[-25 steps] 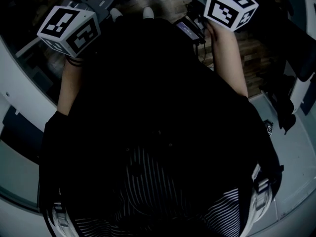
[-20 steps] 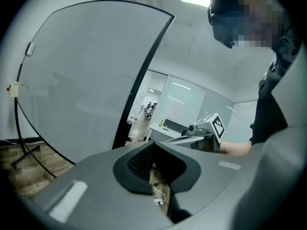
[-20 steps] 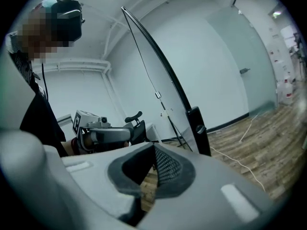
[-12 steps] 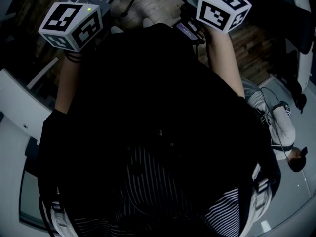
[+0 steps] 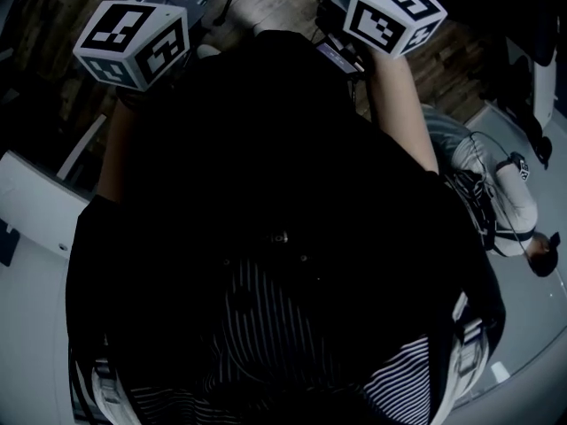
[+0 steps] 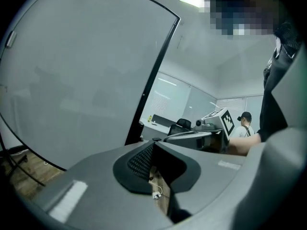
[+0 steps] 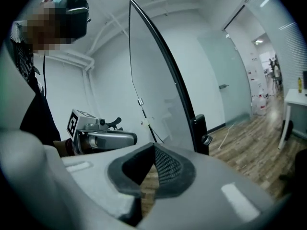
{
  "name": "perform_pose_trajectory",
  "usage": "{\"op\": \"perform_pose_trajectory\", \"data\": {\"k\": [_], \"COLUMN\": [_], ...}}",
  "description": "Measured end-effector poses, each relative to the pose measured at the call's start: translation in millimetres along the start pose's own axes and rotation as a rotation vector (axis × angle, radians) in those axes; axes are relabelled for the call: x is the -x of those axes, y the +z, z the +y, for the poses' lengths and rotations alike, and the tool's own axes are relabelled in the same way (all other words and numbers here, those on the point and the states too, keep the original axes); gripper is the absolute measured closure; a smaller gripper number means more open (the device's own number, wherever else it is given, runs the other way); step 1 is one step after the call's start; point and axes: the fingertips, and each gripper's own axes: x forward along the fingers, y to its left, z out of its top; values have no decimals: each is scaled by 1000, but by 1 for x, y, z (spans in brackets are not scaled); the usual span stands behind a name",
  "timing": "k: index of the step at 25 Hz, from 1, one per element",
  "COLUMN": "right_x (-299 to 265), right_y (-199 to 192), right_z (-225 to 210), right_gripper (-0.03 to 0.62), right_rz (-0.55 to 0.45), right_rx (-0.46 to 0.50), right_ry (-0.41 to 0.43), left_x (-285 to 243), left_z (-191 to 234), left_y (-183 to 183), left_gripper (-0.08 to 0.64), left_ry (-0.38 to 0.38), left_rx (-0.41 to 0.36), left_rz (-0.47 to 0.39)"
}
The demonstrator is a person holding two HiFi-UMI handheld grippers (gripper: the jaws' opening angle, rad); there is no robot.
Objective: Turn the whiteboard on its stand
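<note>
The whiteboard (image 6: 81,80) fills the left of the left gripper view as a big pale sheet with a black frame edge (image 6: 153,75). From the right gripper view I see the whiteboard (image 7: 153,95) nearly edge-on, with its black stand post (image 7: 199,131) and a knob (image 7: 207,140). My left gripper (image 6: 153,145) is shut with nothing in it, short of the board. Equally bare, my right gripper (image 7: 154,147) is shut just in front of the post. In the head view only the marker cubes (image 5: 133,42) (image 5: 392,14) show above my dark torso.
Another person in a white shirt and cap (image 5: 496,193) stands to my right, and that person (image 6: 245,126) also shows far back in the left gripper view. A desk and chair (image 6: 182,125) stand beyond. A white table (image 7: 295,99) sits at the right on the wooden floor (image 7: 249,143).
The head view has swung: the person in white has come into view at the right. Both marker cubes have shifted slightly, the right one to the left.
</note>
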Motion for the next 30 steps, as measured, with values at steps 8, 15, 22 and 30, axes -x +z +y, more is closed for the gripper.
{"op": "perform_pose_trajectory", "data": {"k": [8, 15, 22, 30], "right_x": [0, -17, -3, -16], "right_y": [14, 26, 15, 18], "right_z": [-16, -59, -86, -80], "right_gripper": [591, 571, 522, 470], "right_rz": [-26, -4, 34, 60], "right_rx": [-25, 15, 68, 92], "right_ry": [23, 78, 144, 221], "left_x": [-4, -32, -59, -51], "left_z": [9, 38, 23, 17], "left_y": [6, 11, 12, 6], "left_gripper": [557, 557, 557, 557], "left_ry": [77, 242, 317, 390], "left_rx": [19, 102, 122, 143], "left_rz": [-5, -87, -160, -159]}}
